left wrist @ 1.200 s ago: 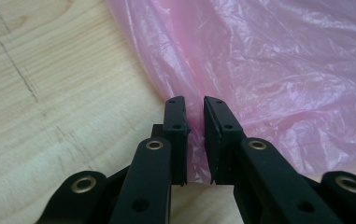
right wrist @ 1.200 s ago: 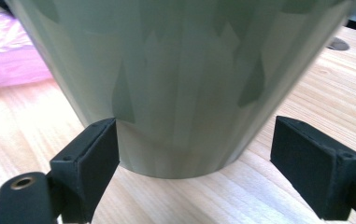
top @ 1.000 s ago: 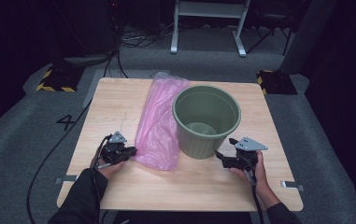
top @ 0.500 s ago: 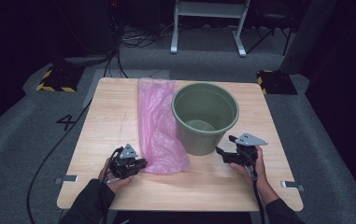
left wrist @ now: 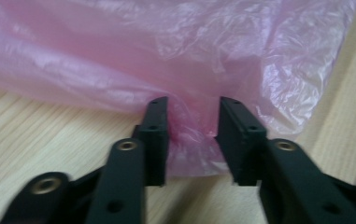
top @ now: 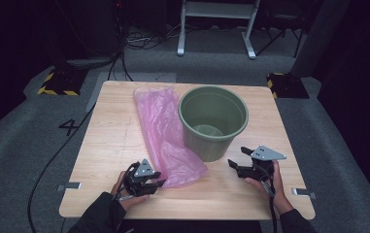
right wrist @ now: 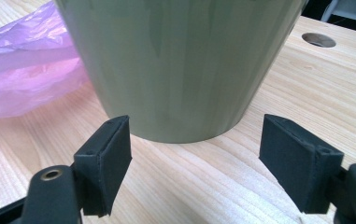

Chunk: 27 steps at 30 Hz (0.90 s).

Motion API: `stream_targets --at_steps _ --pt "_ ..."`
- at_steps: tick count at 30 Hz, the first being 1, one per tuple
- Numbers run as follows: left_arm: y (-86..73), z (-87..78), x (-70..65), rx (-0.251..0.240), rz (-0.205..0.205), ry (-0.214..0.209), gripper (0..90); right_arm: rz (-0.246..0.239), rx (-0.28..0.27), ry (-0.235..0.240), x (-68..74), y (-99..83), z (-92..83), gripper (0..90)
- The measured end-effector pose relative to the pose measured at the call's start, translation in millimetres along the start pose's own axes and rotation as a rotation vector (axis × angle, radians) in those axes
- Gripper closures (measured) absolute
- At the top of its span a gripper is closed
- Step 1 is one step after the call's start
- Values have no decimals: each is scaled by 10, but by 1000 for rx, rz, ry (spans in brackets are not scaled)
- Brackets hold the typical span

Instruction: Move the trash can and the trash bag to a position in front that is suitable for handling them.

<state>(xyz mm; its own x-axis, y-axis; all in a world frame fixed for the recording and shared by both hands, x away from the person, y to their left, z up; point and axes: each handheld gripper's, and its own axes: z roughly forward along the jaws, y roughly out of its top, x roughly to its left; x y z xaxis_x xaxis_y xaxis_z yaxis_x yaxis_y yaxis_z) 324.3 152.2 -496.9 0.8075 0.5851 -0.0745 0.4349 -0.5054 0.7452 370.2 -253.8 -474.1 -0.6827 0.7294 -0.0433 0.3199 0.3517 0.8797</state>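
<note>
A green plastic bucket [top: 214, 121] stands upright on the wooden table [top: 109, 136], right of centre. A crumpled pink plastic bag [top: 165, 136] lies flat along the bucket's left side. My left gripper [top: 159, 183] is at the bag's near end. In the left gripper view its jaws [left wrist: 192, 116] have just been opening and stand apart, with a loose fold of the bag [left wrist: 166, 56] between them. My right gripper [top: 237, 156] is open and points at the bucket's base [right wrist: 175, 60]. Its jaws [right wrist: 194, 140] have narrowed slightly, with nothing between them, and the bag [right wrist: 21, 74] lies off to the left.
The table's near edge runs just behind both hands. Grey carpet surrounds the table, with a black cable [top: 51, 160] trailing off to the left. Yellow-black striped blocks [top: 56, 82] and a white metal stand [top: 216, 19] sit beyond the far edge.
My left gripper moved toward the near edge and to the right, dragging the bag's near end along, then opened its jaws. The right gripper stayed in place.
</note>
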Motion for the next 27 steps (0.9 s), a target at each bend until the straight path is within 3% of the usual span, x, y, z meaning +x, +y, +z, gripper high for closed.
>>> stream_targets --at_steps 1,5,7,14,16,22,27 --pt "9 0 -14 1 4 -11 474 -1 2 11 15 1 -1 255" --pt "14 -67 -52 -24 27 -43 279 -15 10 45 91 8 22 255" --pt "-4 -116 -66 -33 15 -27 186 -31 19 60 134 9 41 256" --pt "-73 -461 -41 -147 -36 -16 156 -49 32 88 187 20 75 255" --pt "-92 -546 -20 -164 -47 4 157 -50 31 87 182 24 74 255" --pt "-128 -677 81 -179 -63 79 161 -48 34 89 164 19 76 255" --pt "-173 -736 325 -165 -79 135 174 -40 35 83 131 7 58 256"
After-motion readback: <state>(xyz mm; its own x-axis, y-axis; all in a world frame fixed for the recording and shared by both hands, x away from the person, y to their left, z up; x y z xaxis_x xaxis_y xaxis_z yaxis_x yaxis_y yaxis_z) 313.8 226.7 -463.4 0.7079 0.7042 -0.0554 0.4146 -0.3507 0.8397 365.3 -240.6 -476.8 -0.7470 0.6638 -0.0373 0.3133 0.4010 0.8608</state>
